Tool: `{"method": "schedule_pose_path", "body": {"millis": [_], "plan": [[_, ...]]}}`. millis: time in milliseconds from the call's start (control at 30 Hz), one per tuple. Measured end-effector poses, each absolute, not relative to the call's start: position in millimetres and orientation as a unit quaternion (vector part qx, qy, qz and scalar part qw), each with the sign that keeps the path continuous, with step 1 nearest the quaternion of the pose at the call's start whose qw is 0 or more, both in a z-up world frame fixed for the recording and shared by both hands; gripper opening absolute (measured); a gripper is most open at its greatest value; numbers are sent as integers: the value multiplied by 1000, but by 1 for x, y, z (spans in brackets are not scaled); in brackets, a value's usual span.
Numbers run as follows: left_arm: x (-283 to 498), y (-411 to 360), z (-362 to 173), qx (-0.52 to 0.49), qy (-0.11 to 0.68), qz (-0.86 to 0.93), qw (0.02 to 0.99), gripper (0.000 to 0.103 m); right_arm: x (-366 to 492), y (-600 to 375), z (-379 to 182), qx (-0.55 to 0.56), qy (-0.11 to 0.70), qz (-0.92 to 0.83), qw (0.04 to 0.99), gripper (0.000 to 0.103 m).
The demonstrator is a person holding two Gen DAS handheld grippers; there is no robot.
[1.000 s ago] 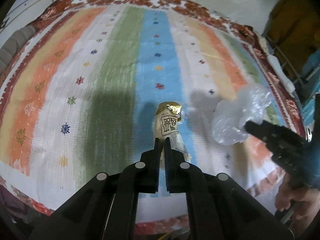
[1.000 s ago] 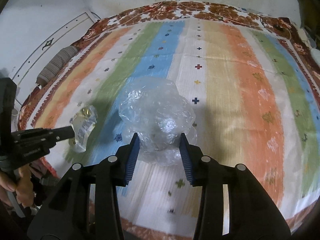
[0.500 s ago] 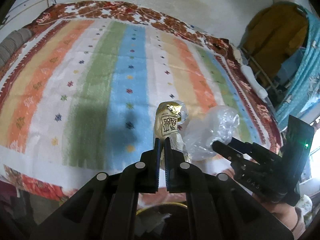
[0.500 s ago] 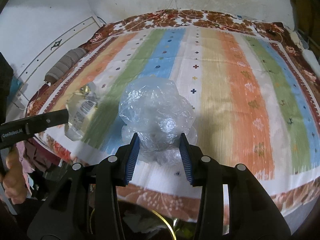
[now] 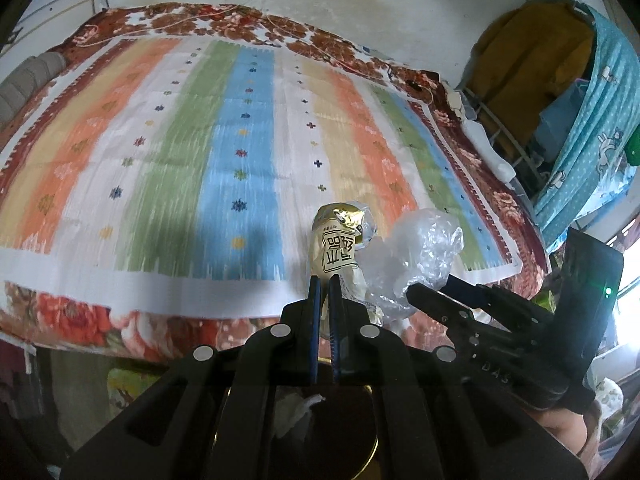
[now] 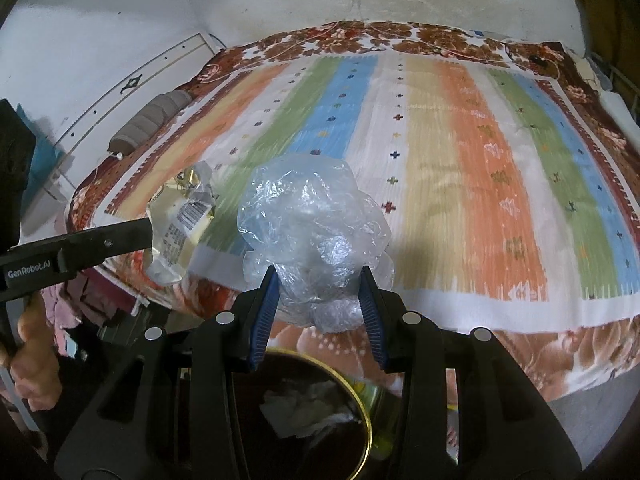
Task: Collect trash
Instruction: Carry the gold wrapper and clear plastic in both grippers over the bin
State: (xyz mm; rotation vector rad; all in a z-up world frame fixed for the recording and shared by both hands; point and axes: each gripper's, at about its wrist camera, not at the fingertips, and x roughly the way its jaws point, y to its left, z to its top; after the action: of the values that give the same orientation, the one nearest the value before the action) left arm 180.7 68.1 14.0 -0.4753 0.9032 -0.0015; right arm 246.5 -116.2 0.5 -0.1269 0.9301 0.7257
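Current step, as judged: carrying two pieces of trash to the bin for release.

Left gripper [image 5: 325, 280]: jaws closed almost fully, pinching the lower end of a gold snack wrapper [image 5: 339, 246]. The wrapper stands up and away from the fingertips, its long axis roughly in line with the fingers. In the right wrist view the same wrapper [image 6: 180, 228] appears at middle left, held off the edge of the bed.

Right gripper [image 6: 320, 284]: jaws partly closed on a crumpled clear plastic bag [image 6: 312, 236]. Both blue pads press into the bag's lower portion; most of its bulk bulges above and beyond the fingertips. In the left wrist view the bag [image 5: 416, 260] sits just to the right of the wrapper, close enough that the two may be touching; this cannot be confirmed.

Key relation: a dark bin with a gold rim [image 6: 362, 408] lies at the bottom centre of both views, below and behind the fingertips, partly hidden by the gripper bodies. Crumpled white paper [image 6: 308, 408] is visible inside it. Both held items hang over the near edge of the striped bedspread [image 6: 460, 160], forward of the bin opening rather than directly above it. Neither gripper is clearly nearer.

Next move, as judged: draw each load back over the rim before opening the jaws. The light bag may cling to the pads.
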Motion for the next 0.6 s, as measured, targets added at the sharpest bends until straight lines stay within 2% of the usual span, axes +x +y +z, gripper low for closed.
{"method": "schedule_pose_path", "body": {"millis": [600], "plan": [[123, 25, -25, -197, 481, 12, 854, 4, 173, -143, -39, -79, 482, 330, 808, 38]]}}
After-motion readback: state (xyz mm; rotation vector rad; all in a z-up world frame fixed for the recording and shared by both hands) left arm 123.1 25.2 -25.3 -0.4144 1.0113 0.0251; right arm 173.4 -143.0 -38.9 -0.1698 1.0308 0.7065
